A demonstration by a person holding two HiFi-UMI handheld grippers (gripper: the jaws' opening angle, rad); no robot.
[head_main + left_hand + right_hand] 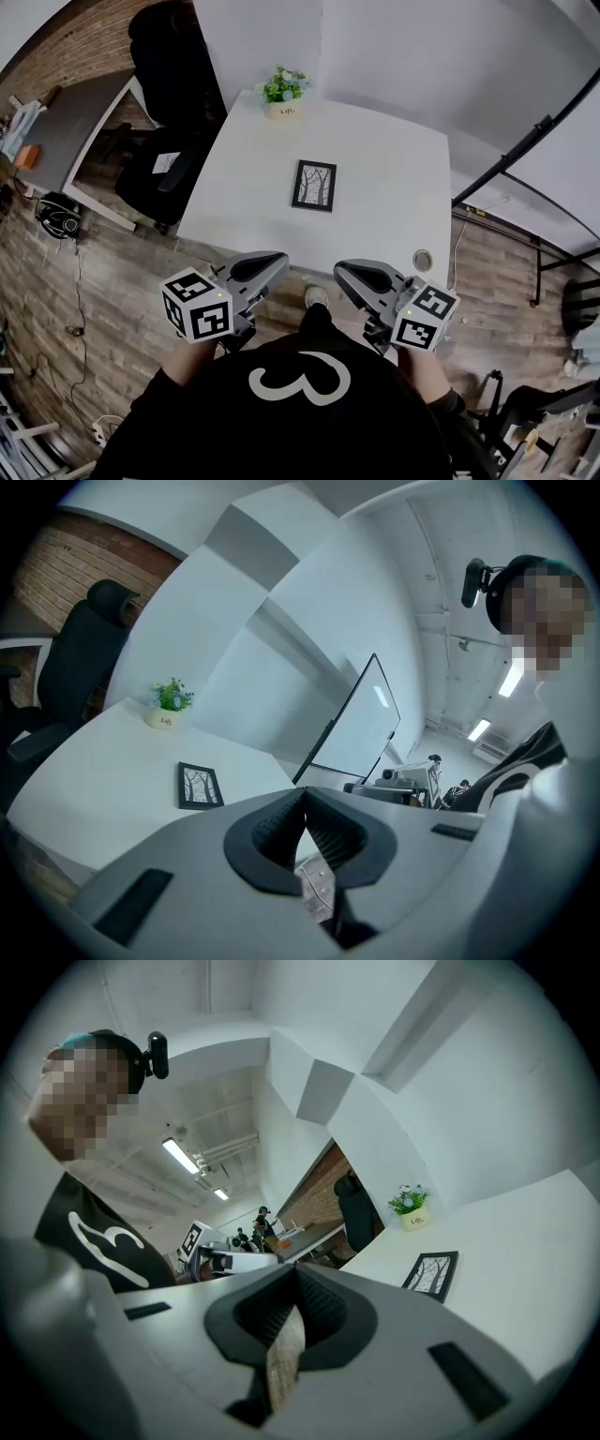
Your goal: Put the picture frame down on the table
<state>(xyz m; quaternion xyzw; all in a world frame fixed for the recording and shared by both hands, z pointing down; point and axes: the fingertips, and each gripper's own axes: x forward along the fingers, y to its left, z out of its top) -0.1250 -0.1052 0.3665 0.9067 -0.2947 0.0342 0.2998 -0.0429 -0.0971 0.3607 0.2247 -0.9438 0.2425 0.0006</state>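
The picture frame (314, 185), black-edged with a drawing of bare trees, lies flat near the middle of the white table (384, 141). It also shows in the left gripper view as the frame (200, 786) and in the right gripper view as the frame (432, 1273), in both well beyond the jaws. My left gripper (275, 260) and right gripper (345, 271) hang side by side close to the person's body, short of the table's near edge. Each has its jaws shut tip to tip with nothing between them, as seen at the left gripper (305, 795) and the right gripper (296, 1269).
A small potted plant (284, 92) stands at the table's far edge. A black office chair (164, 169) and a grey desk (66, 131) are to the left. A round grommet (423, 259) sits in the table's near right corner. A whiteboard (361, 719) stands beyond the table.
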